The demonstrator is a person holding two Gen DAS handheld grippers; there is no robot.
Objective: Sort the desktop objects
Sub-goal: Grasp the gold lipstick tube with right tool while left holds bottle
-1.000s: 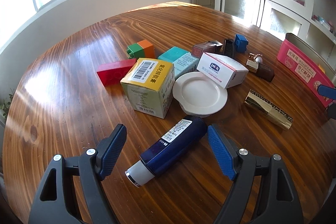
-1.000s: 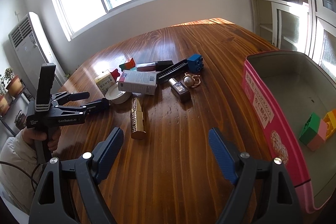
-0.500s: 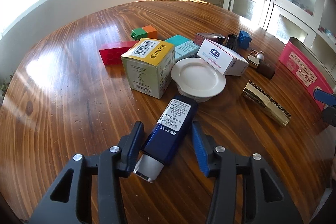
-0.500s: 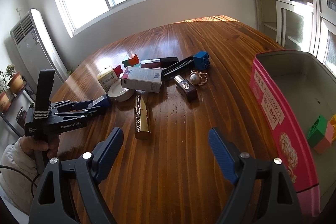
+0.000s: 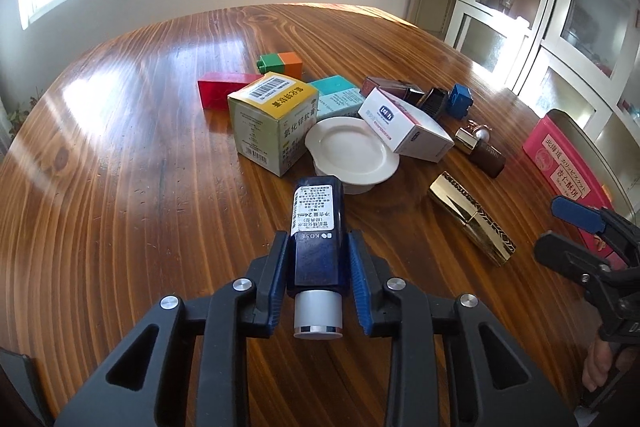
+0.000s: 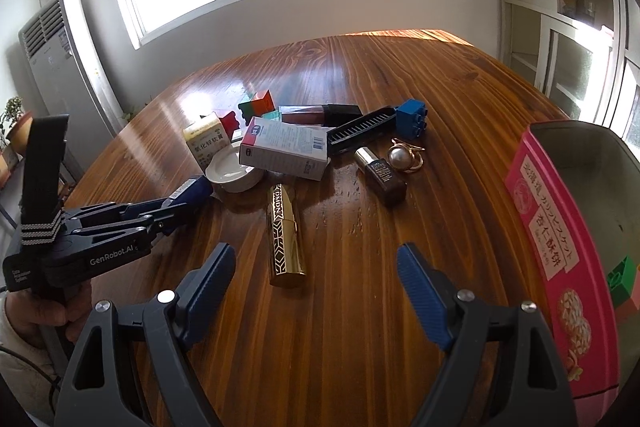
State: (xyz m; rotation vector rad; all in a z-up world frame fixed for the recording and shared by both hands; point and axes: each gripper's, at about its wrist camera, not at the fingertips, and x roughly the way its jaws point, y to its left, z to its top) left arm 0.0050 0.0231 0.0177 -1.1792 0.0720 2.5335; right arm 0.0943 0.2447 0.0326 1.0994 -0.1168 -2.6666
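My left gripper (image 5: pixel 317 267) is shut on a dark blue bottle (image 5: pixel 317 227) with a silver cap, held along the fingers over the wooden table (image 5: pixel 120 187). In the right wrist view the bottle (image 6: pixel 192 190) shows in the left gripper (image 6: pixel 176 205) next to the white dish (image 6: pixel 236 169). My right gripper (image 6: pixel 316 283) is open and empty, above the table near a gold lipstick tube (image 6: pixel 285 231). A pink tin (image 6: pixel 560 251) at the right holds a green block (image 6: pixel 622 273).
A cluster lies mid-table: yellow-green box (image 5: pixel 272 121), white dish (image 5: pixel 352 155), white medicine box (image 5: pixel 404 125), red block (image 5: pixel 222 89), green-orange block (image 5: pixel 280 63), teal box (image 5: pixel 334 99), blue brick (image 5: pixel 460 99), brown bottle (image 5: pixel 480 151), gold tube (image 5: pixel 472 219). The pink tin (image 5: pixel 568 163) stands at right.
My left gripper closed on the blue bottle and turned it to point along the fingers. The right gripper moved slightly forward and stayed open.
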